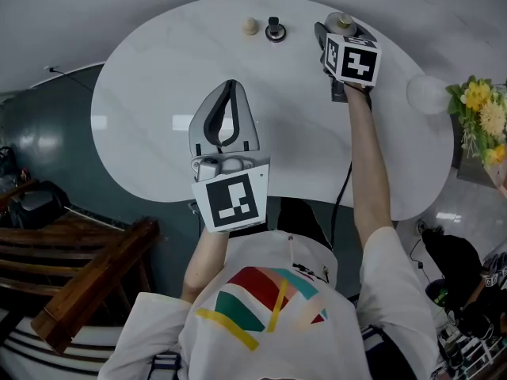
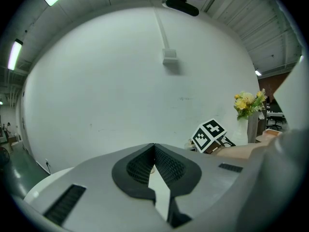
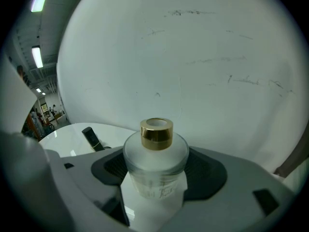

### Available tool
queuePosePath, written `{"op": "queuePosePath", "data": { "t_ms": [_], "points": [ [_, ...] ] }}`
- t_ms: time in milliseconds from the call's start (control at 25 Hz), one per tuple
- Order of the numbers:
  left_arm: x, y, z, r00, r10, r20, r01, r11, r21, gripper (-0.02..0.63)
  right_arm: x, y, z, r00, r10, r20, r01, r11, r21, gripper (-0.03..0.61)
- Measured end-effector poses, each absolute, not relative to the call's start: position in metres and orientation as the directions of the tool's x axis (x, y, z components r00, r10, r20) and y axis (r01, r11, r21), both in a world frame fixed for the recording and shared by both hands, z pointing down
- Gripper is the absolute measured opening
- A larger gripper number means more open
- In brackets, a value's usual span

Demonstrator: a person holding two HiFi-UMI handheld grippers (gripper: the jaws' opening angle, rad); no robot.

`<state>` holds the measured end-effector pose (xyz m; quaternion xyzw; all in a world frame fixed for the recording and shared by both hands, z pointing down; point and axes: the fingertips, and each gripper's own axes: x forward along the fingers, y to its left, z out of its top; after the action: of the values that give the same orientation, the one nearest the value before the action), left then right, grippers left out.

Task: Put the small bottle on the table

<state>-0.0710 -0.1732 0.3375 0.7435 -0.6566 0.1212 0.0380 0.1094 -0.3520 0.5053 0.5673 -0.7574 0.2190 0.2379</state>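
A small frosted-glass bottle [image 3: 155, 159] with a gold collar stands upright between the jaws of my right gripper [image 3: 155, 182], which is shut on its body. In the head view this gripper [image 1: 339, 30] is over the far right part of the white table [image 1: 158, 93], with the bottle top [image 1: 343, 19] just showing beyond its marker cube. I cannot tell whether the bottle's base touches the table. My left gripper [image 1: 230, 85] hovers over the table's middle, its jaws closed together and holding nothing, as the left gripper view [image 2: 154, 148] also shows.
A small beige knob-like object [image 1: 250, 26] and a black item [image 1: 275, 30] sit at the table's far edge, left of the right gripper; the black item [image 3: 91, 138] also shows in the right gripper view. A white vase [image 1: 428, 93] with yellow flowers [image 1: 479, 113] stands at the right end.
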Motion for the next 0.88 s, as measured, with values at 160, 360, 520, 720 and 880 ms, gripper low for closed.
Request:
{"op": "queuePosePath", "data": {
  "t_ms": [160, 360, 520, 720, 880],
  "points": [
    [-0.07, -0.178, 0.347, 0.101, -0.964, 0.246, -0.986, -0.129, -0.103, 0.017, 0.109, -0.358, 0.517, -0.245, -0.748, 0.617, -0.962, 0.265, -0.06, 0.339],
    [-0.071, -0.178, 0.343, 0.094, -0.965, 0.244, -0.988, -0.12, -0.096, 0.017, 0.108, -0.358, 0.519, -0.243, -0.745, 0.622, -0.96, 0.276, -0.044, 0.339],
    [-0.081, -0.177, 0.344, 0.074, -0.963, 0.258, -0.988, -0.105, -0.11, 0.017, 0.108, -0.359, 0.519, -0.233, -0.746, 0.624, -0.963, 0.267, -0.04, 0.339],
    [-0.083, -0.179, 0.351, 0.062, -0.963, 0.262, -0.989, -0.095, -0.115, 0.017, 0.113, -0.361, 0.526, -0.227, -0.75, 0.621, -0.963, 0.267, -0.029, 0.339],
    [-0.083, -0.179, 0.349, 0.064, -0.964, 0.259, -0.989, -0.095, -0.11, 0.017, 0.112, -0.361, 0.525, -0.213, -0.76, 0.614, -0.967, 0.254, -0.02, 0.339]
  ]
}}
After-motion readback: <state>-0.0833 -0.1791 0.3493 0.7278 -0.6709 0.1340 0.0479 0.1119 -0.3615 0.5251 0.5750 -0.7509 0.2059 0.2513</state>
